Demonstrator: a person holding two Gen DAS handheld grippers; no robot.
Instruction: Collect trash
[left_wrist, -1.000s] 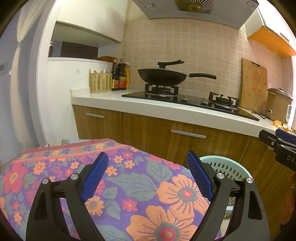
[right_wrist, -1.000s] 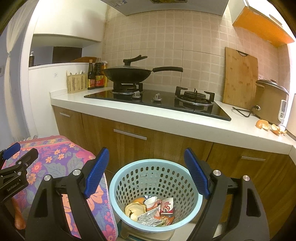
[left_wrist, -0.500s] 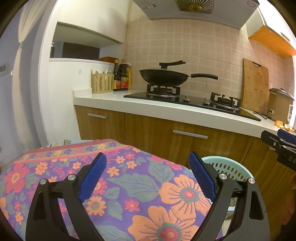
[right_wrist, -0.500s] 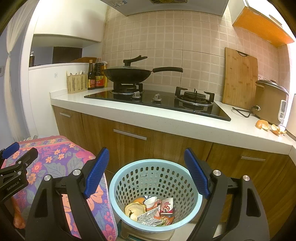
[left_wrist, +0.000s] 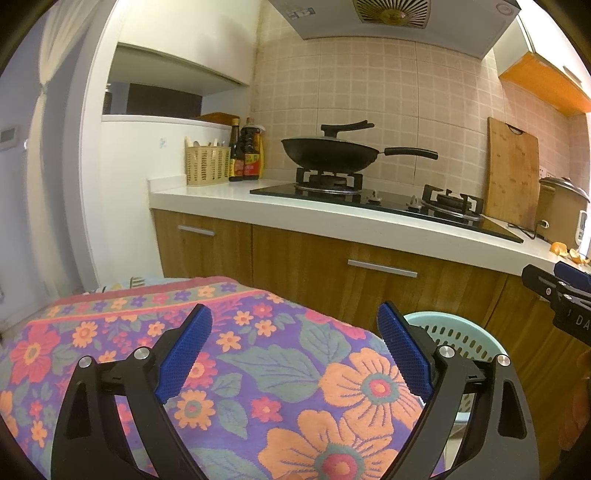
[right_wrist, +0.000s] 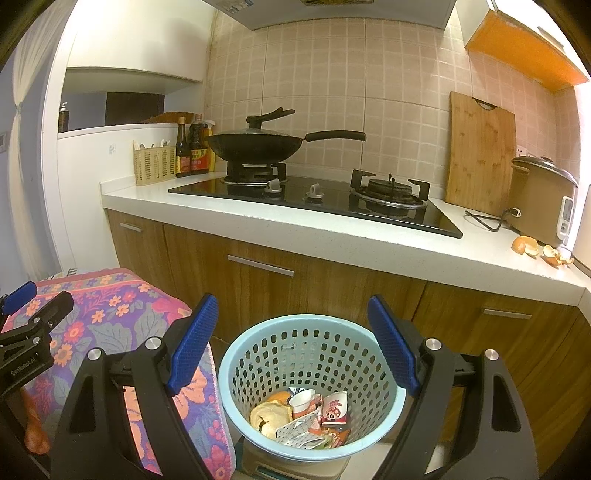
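While nothing has shifted since a second ago, both grippers hang wide and empty, left gripper (left_wrist: 293, 345) over the floral cloth (left_wrist: 258, 369), right gripper (right_wrist: 291, 341) above the basket (right_wrist: 236, 369) of trash (right_wrist: 303, 415), orange peels (right_wrist: 541, 249) still on the counter (right_wrist: 332, 236).

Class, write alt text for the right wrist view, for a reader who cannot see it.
An open right hand-held gripper hangs over a light blue basket holding peel and wrappers. Behind it, a kitchen counter carries a wok on a gas hob, and orange peel lies at the right end.
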